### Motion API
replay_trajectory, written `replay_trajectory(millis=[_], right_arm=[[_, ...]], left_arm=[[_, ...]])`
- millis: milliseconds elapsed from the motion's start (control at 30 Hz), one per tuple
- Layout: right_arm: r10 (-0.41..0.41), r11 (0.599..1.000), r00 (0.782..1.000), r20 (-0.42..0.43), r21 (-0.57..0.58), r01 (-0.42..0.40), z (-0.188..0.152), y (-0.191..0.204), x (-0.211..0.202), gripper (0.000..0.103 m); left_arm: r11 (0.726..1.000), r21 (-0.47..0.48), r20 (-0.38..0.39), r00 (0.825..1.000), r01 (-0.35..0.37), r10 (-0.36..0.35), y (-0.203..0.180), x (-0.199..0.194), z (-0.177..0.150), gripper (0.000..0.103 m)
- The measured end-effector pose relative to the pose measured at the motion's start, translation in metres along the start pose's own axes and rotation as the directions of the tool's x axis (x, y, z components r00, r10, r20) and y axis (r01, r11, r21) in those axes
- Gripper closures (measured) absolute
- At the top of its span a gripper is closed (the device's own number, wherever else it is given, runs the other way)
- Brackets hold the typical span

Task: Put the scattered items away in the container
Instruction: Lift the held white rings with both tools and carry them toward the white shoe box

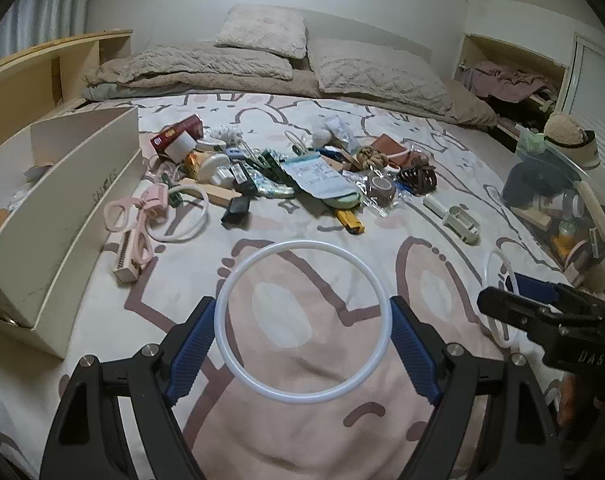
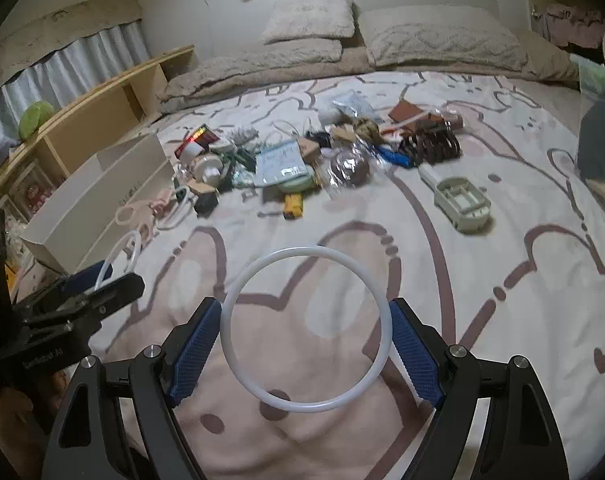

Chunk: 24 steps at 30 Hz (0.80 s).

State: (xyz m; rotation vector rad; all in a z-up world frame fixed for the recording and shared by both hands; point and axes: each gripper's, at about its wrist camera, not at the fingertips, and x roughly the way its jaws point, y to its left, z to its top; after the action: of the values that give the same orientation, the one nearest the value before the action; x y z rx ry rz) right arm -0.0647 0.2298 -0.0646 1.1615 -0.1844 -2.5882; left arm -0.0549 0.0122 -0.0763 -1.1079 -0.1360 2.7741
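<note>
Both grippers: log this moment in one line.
left gripper: holds white ring | right gripper: holds second ring | box: left of clutter

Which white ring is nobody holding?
The loose ring beside the pink handles, lying on the bed. The left gripper pinches the left ring; the right gripper pinches the right ring.

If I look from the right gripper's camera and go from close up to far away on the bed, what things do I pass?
White plastic ring between the blue fingers → small yellow box → light blue printed packet → beige textured pillows at the headboard.
</note>
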Motion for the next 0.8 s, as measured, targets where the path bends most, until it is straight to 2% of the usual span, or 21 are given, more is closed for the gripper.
replay_trajectory(millis=[433, 800], right_arm=[[0.017, 0.999, 0.993, 0.119, -0.033, -0.014, 0.049, 0.021, -0.021, 0.018], [0.061, 0.997, 0.978, 0.197, -0.063, -0.049, 0.092, 0.05, -0.027, 0.018]], left_arm=[[1.0, -0.02, 0.13, 0.991, -0.024, 0.026, 0.02, -0.036, 0.048, 0.019], [0.999, -0.021, 0.255, 0.966, -0.047, 0.051, 0.047, -0.061, 0.098, 0.019]])
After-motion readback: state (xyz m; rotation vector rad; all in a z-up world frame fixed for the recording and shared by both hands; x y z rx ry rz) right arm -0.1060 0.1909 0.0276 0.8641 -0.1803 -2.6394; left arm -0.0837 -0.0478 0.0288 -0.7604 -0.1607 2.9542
